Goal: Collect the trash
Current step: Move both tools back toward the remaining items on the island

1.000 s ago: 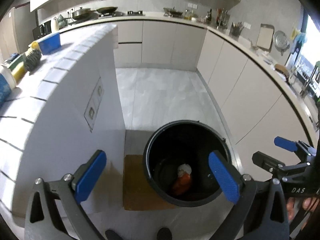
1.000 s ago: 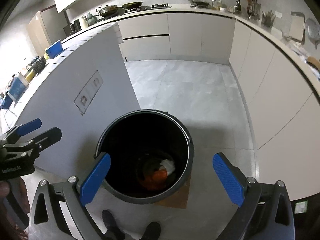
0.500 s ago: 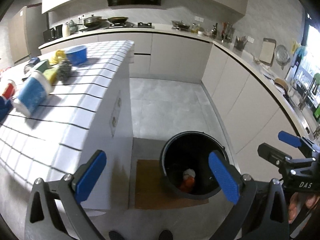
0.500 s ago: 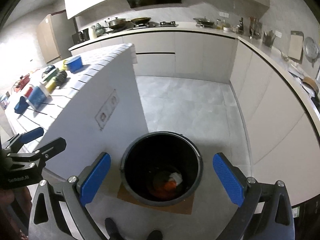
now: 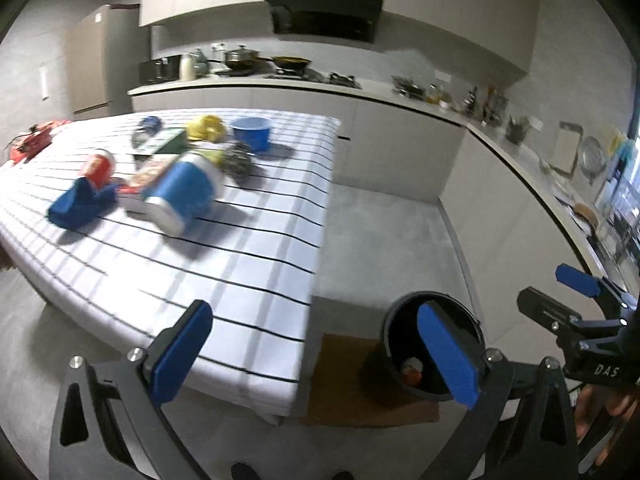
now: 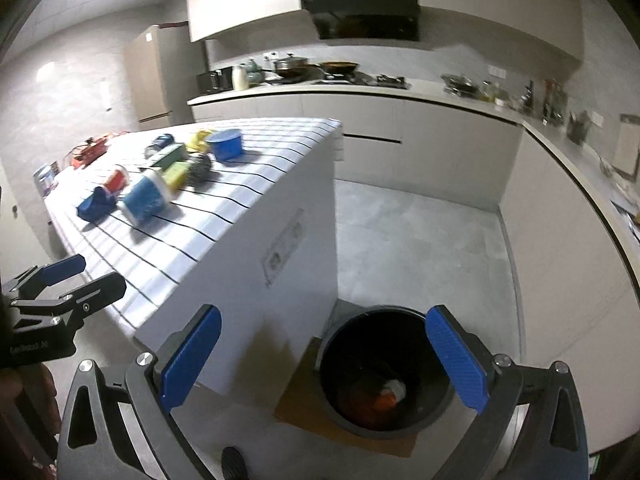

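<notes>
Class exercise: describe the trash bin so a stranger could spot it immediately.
Find the white tiled island, then look to the floor at its near end. The black round bin stands there on a brown mat, the only open container on the floor, with orange and white trash inside.

I see bare desk (image 5: 240, 264) along its near edge, free for my tongs; farther back the blue-and-white container (image 5: 182, 192), blue cloth (image 5: 82, 206) and red can (image 5: 98, 166) crowd together.
</notes>
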A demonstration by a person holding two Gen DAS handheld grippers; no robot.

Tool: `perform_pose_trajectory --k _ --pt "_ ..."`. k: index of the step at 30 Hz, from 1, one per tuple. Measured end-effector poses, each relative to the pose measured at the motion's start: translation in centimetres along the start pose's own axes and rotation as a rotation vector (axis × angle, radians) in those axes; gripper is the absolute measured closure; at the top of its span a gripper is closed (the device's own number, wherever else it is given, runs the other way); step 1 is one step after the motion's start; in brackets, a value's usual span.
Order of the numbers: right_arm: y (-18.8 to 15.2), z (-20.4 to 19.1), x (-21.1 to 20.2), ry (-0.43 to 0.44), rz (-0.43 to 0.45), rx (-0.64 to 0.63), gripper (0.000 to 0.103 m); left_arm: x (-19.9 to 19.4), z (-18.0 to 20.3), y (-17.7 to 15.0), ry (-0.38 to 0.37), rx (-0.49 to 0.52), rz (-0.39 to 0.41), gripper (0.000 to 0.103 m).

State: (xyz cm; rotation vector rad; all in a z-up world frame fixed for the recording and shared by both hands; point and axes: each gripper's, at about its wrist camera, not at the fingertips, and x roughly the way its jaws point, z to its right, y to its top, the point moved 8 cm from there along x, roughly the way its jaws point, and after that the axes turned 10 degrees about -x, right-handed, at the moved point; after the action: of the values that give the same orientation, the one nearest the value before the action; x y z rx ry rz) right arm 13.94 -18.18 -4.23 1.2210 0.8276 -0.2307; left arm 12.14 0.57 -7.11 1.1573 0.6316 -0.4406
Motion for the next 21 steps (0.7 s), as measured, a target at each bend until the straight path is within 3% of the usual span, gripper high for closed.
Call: perform_pose_trajectory --k 21 --pt "8.3 -12.4 0.2 0.103 0.123 -0.115 0.000 -4.1 -14.2 4.0 0.165 -0.169 0.133 0.000"
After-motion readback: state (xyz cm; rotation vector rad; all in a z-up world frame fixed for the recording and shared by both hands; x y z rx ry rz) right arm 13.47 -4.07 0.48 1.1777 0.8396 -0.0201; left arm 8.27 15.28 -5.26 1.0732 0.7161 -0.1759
